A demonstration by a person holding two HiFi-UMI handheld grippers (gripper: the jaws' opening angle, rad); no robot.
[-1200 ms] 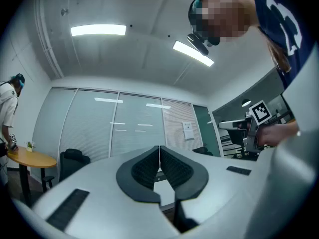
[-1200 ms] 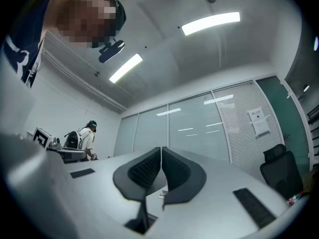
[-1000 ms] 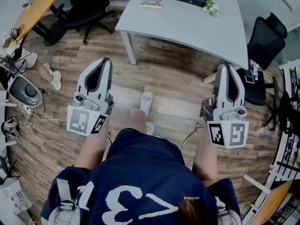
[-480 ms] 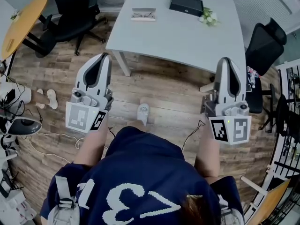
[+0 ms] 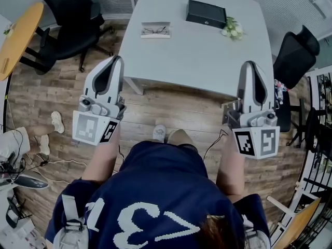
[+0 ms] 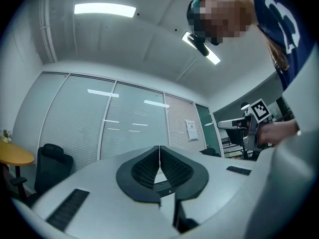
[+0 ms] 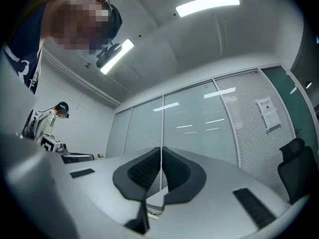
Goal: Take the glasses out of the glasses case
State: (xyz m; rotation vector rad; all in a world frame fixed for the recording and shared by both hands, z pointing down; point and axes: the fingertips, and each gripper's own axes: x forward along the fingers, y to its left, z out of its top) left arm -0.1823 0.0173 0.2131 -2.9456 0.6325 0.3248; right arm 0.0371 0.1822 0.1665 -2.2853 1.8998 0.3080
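A white table (image 5: 197, 51) stands ahead of me. On its far left lies a pale open case (image 5: 155, 30) with dark-rimmed glasses in it. A black box (image 5: 206, 13) sits at the far middle. My left gripper (image 5: 115, 62) is held up over the table's near left corner, well short of the case, and my right gripper (image 5: 251, 66) hangs over the near right edge. In the left gripper view the left gripper (image 6: 159, 151) has its jaws pressed together with nothing between them. The right gripper (image 7: 161, 153) shows the same in its own view.
Small white flowers (image 5: 232, 29) lie beside the black box. A black office chair (image 5: 70, 22) stands left of the table and another (image 5: 295, 53) at its right. A yellow round table (image 5: 15, 35) is far left. Shoes and cables lie on the wooden floor at the left.
The table has come closer and lower in the head view as the person walks toward it. Both grippers stay raised and shut, now over the table's near edge.
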